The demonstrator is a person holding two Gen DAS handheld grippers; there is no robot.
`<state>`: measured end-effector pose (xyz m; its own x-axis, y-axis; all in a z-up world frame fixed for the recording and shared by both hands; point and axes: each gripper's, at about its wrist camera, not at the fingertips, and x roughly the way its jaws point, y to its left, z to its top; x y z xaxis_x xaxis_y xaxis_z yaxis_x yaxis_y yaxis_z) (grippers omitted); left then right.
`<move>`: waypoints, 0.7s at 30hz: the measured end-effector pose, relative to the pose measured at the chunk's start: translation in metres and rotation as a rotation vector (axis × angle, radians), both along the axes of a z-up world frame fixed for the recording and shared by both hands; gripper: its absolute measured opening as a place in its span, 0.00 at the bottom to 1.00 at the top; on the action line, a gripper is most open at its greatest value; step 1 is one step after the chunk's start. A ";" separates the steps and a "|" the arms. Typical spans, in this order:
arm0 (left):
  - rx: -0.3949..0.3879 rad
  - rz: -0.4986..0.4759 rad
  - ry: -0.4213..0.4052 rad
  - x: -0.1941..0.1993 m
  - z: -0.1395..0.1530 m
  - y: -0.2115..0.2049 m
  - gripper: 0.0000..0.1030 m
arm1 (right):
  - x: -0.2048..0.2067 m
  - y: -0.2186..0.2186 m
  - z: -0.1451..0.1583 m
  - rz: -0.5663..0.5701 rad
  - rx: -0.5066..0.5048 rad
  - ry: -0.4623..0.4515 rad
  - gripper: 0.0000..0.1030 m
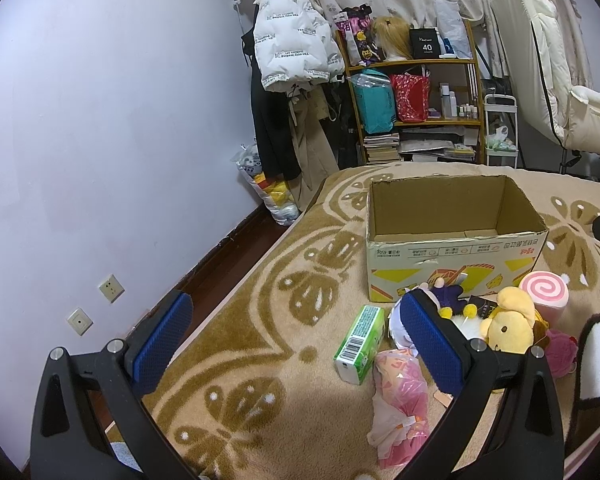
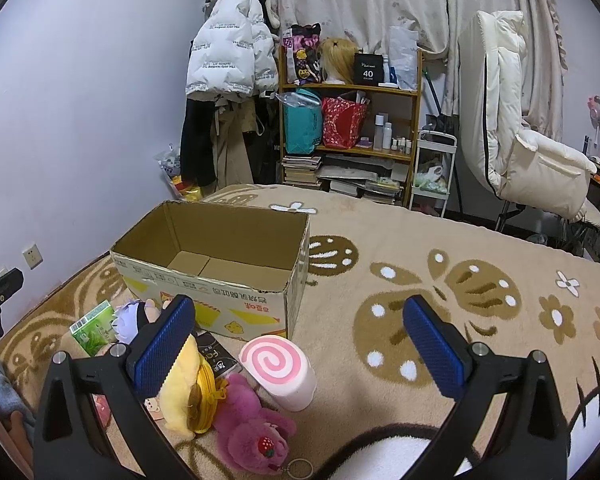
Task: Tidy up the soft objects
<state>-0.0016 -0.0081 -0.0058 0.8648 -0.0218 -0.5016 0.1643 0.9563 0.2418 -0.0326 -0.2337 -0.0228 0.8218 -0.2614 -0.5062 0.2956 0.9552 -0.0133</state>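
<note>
Fingers of left gripper (image 1: 296, 344) and right gripper (image 2: 300, 344) spread, empty, one cardboard box (image 2: 204, 276), one swirl plush (image 2: 278, 372)

The left gripper (image 1: 296, 344) is held with its jaws spread wide, nothing gripped between the blue pads (image 1: 162, 346). It is angled downward and forward, raised above the surface. The right gripper (image 2: 298, 346) is likewise spread wide and held empty, its blue pads (image 2: 434, 354) facing each other across the gap, tilted down at a similar angle. Part of the left gripper's black body is seen at the left edge of the right wrist view, and a dark piece of the right gripper at the right edge of the left wrist view.
</note>
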 end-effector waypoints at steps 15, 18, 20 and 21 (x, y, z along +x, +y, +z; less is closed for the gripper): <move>0.004 -0.006 0.003 0.000 -0.003 -0.001 1.00 | -0.001 0.001 -0.003 -0.005 0.013 0.003 1.00; 0.005 -0.005 0.004 0.000 -0.003 0.000 1.00 | -0.001 0.000 -0.002 -0.003 0.012 0.005 1.00; 0.005 -0.006 0.003 0.000 -0.003 -0.001 1.00 | 0.000 0.000 -0.003 -0.004 0.011 0.006 1.00; 0.005 -0.006 0.004 0.000 -0.003 -0.001 1.00 | -0.001 0.000 -0.002 -0.003 0.013 0.005 1.00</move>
<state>-0.0016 -0.0088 -0.0085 0.8627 -0.0244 -0.5050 0.1712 0.9540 0.2463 -0.0333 -0.2339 -0.0253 0.8185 -0.2574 -0.5136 0.2987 0.9544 -0.0024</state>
